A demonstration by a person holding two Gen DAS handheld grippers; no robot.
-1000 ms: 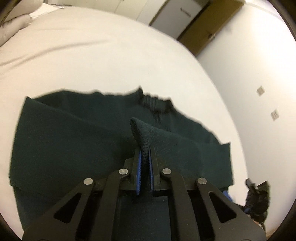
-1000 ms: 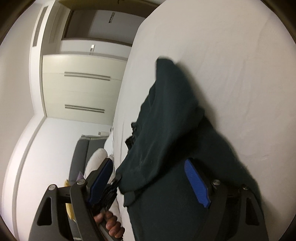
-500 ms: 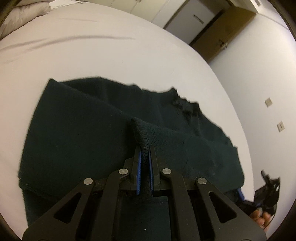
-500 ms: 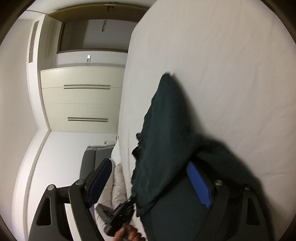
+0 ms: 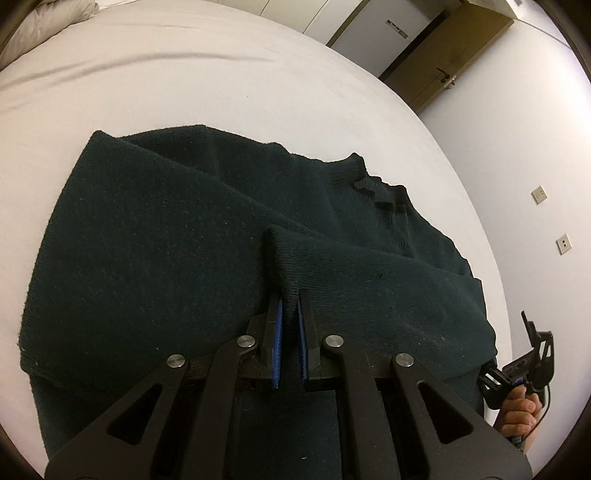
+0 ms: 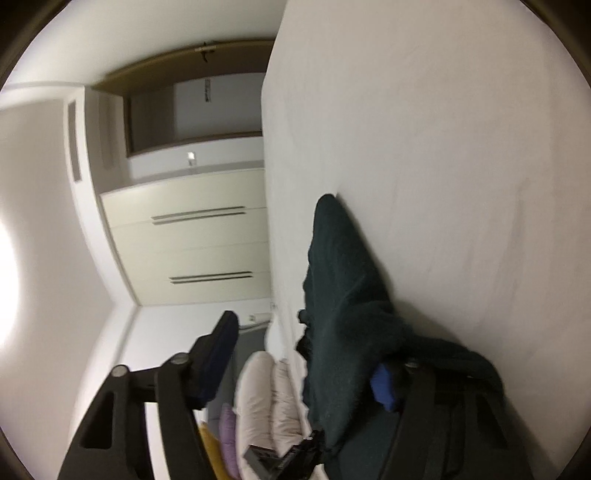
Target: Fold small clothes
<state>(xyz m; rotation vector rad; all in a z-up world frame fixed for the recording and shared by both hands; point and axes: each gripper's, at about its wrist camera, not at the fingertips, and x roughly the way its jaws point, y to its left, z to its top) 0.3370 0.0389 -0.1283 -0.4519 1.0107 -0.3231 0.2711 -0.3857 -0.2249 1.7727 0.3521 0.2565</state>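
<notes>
A dark green knitted sweater (image 5: 177,251) lies spread on the white bed sheet (image 5: 221,85), collar at the far right. My left gripper (image 5: 288,306) is shut on a sleeve cuff (image 5: 280,254) of the sweater, held over the sweater's middle. In the right wrist view the sweater (image 6: 343,295) rises as a dark fold against the sheet (image 6: 461,147). My right gripper (image 6: 306,350) is open, its jaws wide apart, the right blue pad (image 6: 384,384) partly buried under the cloth. The right gripper also shows in the left wrist view (image 5: 524,373), held by a hand at the sweater's right edge.
White pillows (image 5: 48,22) lie at the bed's far left and show in the right wrist view (image 6: 269,398). A wardrobe (image 6: 199,240) and a brown door (image 5: 447,55) stand beyond the bed. A wall with sockets (image 5: 539,194) lies right.
My left gripper has carried the cuff across the sweater's body, and the sweater now lies flatter and wider. My right gripper has tilted and slid partly under the cloth.
</notes>
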